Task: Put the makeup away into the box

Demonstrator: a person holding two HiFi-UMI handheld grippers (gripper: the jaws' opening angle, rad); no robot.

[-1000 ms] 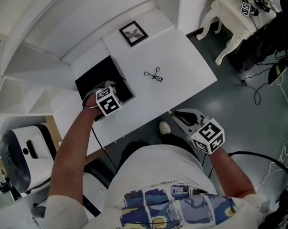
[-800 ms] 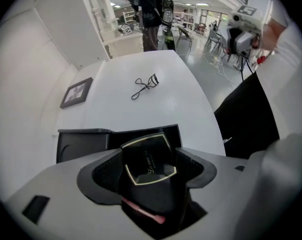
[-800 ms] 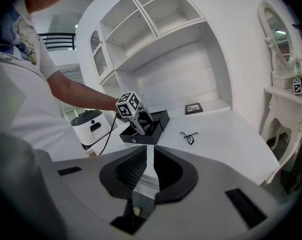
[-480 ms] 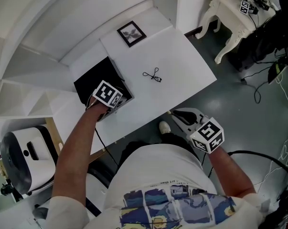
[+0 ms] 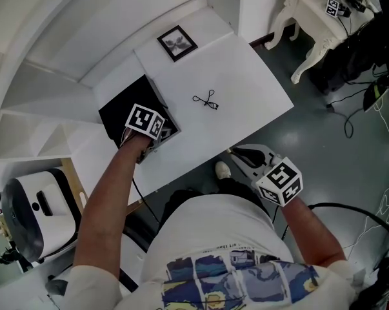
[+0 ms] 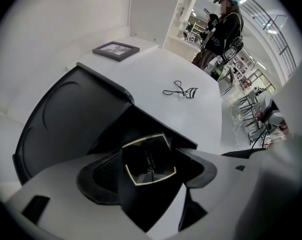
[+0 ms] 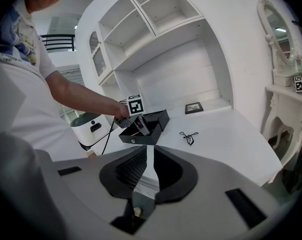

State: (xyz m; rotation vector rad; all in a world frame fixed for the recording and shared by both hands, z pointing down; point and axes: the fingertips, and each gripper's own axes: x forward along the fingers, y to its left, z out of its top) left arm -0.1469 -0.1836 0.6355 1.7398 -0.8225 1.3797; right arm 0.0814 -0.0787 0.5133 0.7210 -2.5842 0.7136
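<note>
The white desk [image 5: 246,76] fills the middle of the head view, and the black box [image 5: 120,105] stands open at its left part, with a small picture frame [image 5: 178,42] higher up near the wall. The left tongs [image 6: 152,171] are at the lower right edge of the box and are clamped on a black compact [image 6: 148,156] with a thin gold border. The compact hangs just over the dark open inside of the box and, as far as I can see, it does not rest on the bottom yet. The right tongs [image 7: 148,171] wait low at the right of the head view, off the desk, with the jaws together and nothing between them. An eyelash curler [image 5: 207,101] lies alone in the middle of the desk, well apart from the box. For this step I think it is best to lower the compact flat, clear of the box wall, and to open the jaws only when it sits on the bottom, so it does not drop. Compared with one second ago, the left tongs have moved a little up and to the left, further over the box, while the right tongs and the curler are where they were.
</note>
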